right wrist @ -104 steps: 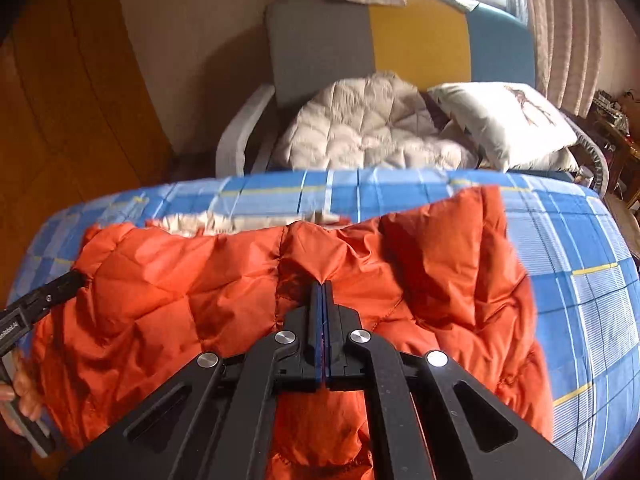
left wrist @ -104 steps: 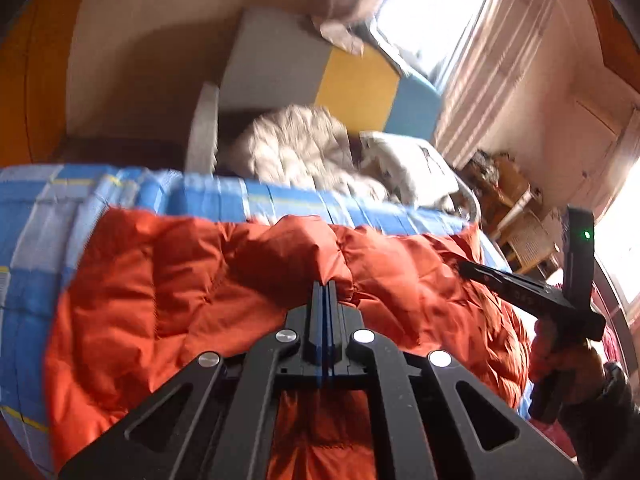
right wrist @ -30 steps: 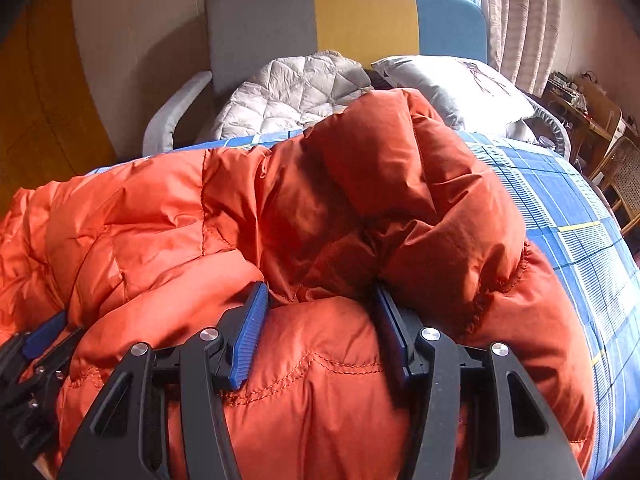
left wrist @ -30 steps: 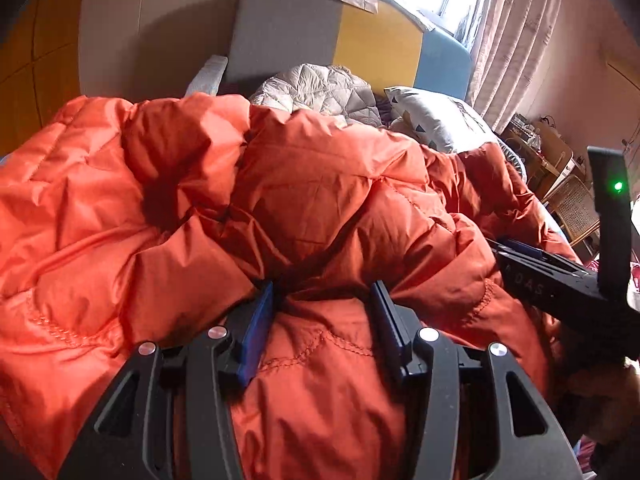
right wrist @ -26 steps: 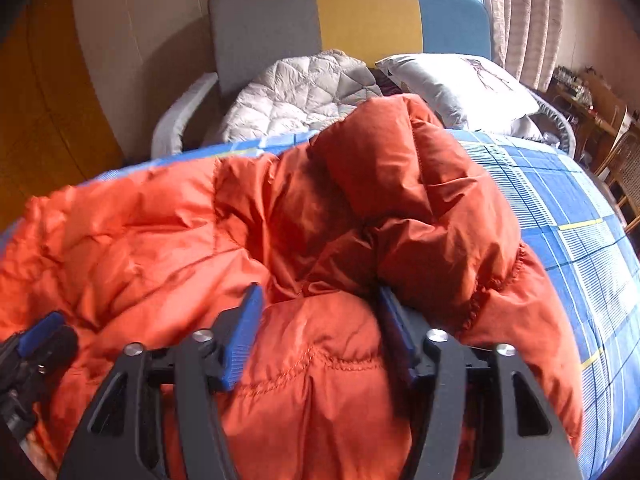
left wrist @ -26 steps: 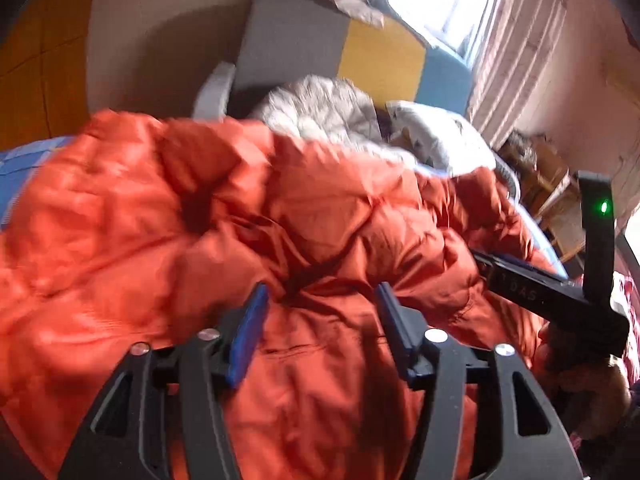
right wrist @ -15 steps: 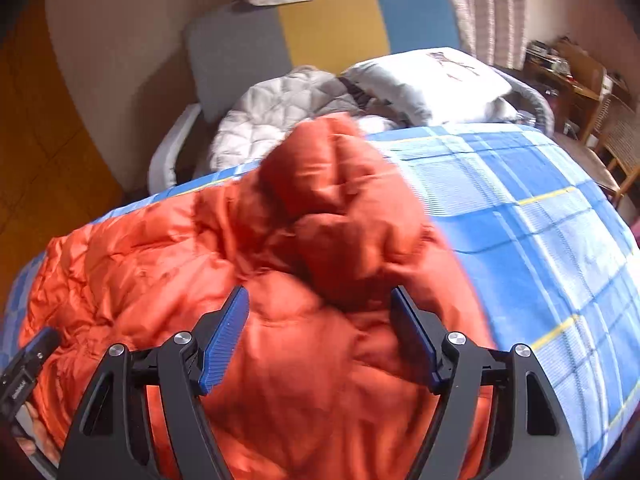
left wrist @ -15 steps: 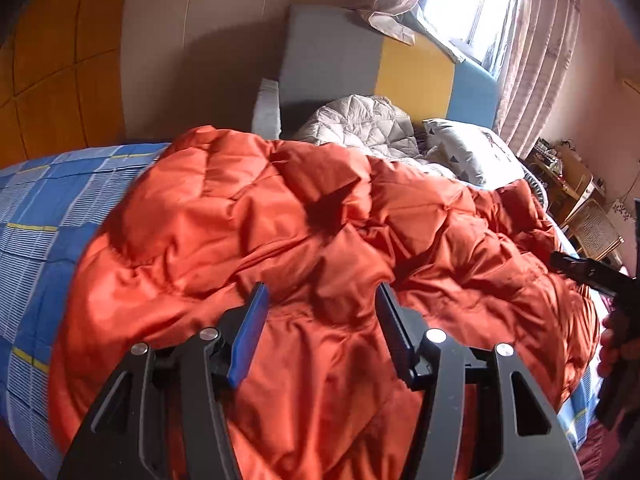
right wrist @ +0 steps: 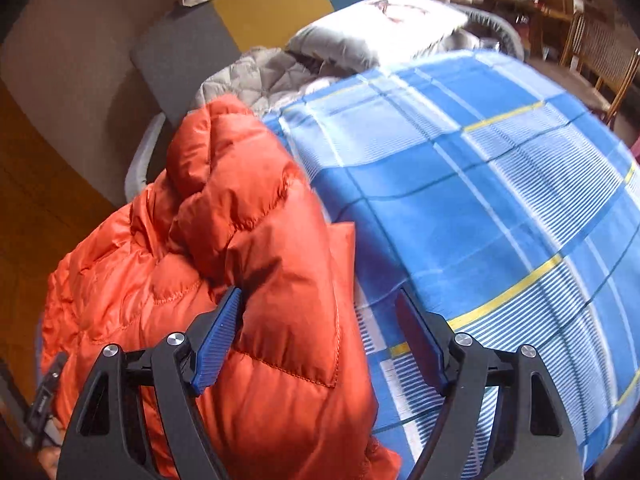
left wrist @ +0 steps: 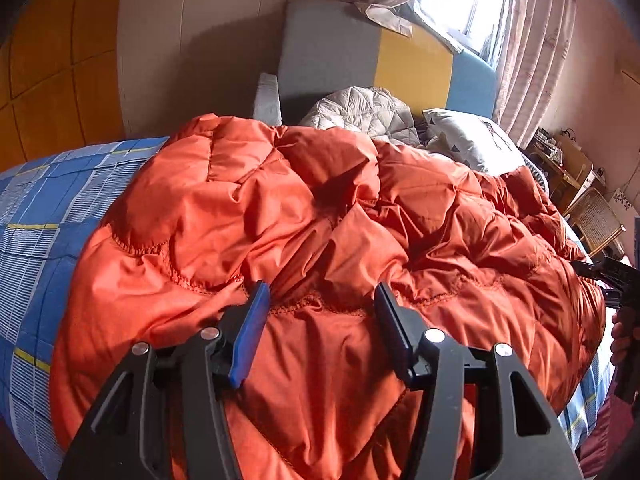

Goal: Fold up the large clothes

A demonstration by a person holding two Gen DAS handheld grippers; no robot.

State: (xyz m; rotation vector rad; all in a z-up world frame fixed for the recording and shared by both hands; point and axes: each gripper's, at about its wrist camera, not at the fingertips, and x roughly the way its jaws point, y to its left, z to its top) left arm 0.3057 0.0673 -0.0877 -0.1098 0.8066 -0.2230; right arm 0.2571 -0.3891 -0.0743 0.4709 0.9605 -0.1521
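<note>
Both grippers angle down over the orange jacket [left wrist: 320,220], right jaws opening.

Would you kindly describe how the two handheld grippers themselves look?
Both the left gripper and right gripper are black, with triangular cut-out linkage arms, silver round pivot bolts and flat ribbed blue pads inside the fingers.

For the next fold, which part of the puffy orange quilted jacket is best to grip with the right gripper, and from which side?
Probably the stitched edge of the puffy orange quilted jacket that lies beside the bare blue checked sheet. Come from the sheet side, low: there the fabric ends in a thin loose flap, while elsewhere it bulges thick. The right gripper hangs over that edge, jaws opening, not pressing it.
</note>
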